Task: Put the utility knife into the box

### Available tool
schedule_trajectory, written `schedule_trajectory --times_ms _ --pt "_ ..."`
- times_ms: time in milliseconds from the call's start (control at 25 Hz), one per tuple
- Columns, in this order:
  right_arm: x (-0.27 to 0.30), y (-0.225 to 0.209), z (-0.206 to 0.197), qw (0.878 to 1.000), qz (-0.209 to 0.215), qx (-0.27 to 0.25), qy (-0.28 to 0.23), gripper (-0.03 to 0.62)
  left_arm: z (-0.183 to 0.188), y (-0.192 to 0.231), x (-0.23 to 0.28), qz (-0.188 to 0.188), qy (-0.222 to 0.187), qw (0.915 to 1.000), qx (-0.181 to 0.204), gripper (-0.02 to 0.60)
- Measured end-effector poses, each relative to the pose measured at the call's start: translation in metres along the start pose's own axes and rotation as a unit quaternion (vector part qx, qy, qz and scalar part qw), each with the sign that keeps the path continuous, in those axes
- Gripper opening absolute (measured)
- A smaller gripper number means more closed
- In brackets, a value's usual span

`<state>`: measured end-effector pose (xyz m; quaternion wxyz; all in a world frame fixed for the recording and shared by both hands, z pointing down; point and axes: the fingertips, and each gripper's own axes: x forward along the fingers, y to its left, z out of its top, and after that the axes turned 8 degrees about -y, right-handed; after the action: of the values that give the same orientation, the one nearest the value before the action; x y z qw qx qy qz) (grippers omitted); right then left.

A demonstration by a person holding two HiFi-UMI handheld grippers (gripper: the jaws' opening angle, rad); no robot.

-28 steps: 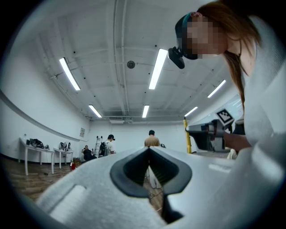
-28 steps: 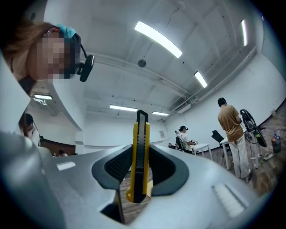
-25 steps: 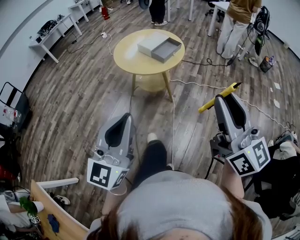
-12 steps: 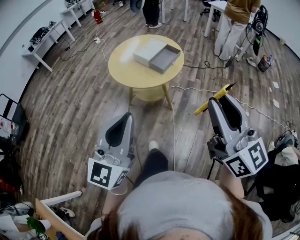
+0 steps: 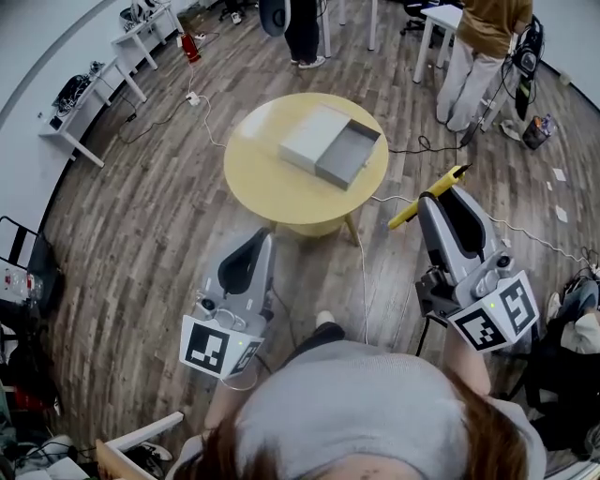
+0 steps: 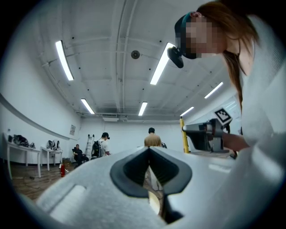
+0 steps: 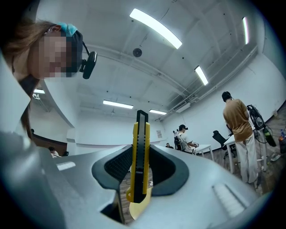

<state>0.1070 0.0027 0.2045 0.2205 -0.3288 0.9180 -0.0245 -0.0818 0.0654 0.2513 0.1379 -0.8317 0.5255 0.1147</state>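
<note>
1. Floor (image 5: 141, 244): grey-brown wood planks, running under and all round the bench.

2. Bench (image 5: 262, 178): round, yellow top, on splayed legs. It serves as the landmark for every entry below.

3. Two people: one in a tan top (image 5: 478, 42) beyond the bench to the far right, and one in dark clothes (image 5: 302, 23) beyond its far edge. Both are standing, well apart from the bench.

4. Left tool (image 5: 258, 236): grey body, held low on the near side of the bench and short of its edge, nose pointing towards it. The jaws meet at their tips with nothing between them. A marker cube (image 5: 214, 345) sits at its rear with a black-and-white square pattern and no readable writing.

5. Right tool (image 5: 450, 192): grey body, held off the near-right edge of the bench over the floor, angled up and away from the wearer. The jaws are clamped on the knife. Its marker cube (image 5: 492, 314) has the same kind of pattern and no text.

6. Box (image 5: 349, 155): an open grey tray on the right part of the bench top, with a white part (image 5: 307, 136) touching its left side.

7. Knife (image 5: 429, 197): yellow body with a black slider, gripped near its rear end. It juts out past the jaw tips, off the bench and apart from the box. No brand can be read.

8. Cable (image 5: 364, 277): thin and pale, lying on the floor from under the bench towards the wearer.
</note>
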Motion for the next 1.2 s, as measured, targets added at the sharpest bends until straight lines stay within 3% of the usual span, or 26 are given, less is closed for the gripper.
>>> schedule_trajectory --times_ms 440,720,1200 --pt "0.061 -0.03 -0.032 1.0 -0.021 -0.003 0.016 0.12 -0.021 0.06 0.048 -0.023 -0.004 0.9997 -0.01 0.003" --pt "0.099 -0.076 -0.046 0.999 -0.027 0.003 0.017 0.12 -0.048 0.083 0.092 -0.024 0.001 0.9996 -0.016 0.003" --pt "0.194 -0.161 -0.07 0.999 -0.002 0.025 0.023 0.12 -0.081 0.147 0.196 -0.013 -0.008 0.9999 0.004 0.003"
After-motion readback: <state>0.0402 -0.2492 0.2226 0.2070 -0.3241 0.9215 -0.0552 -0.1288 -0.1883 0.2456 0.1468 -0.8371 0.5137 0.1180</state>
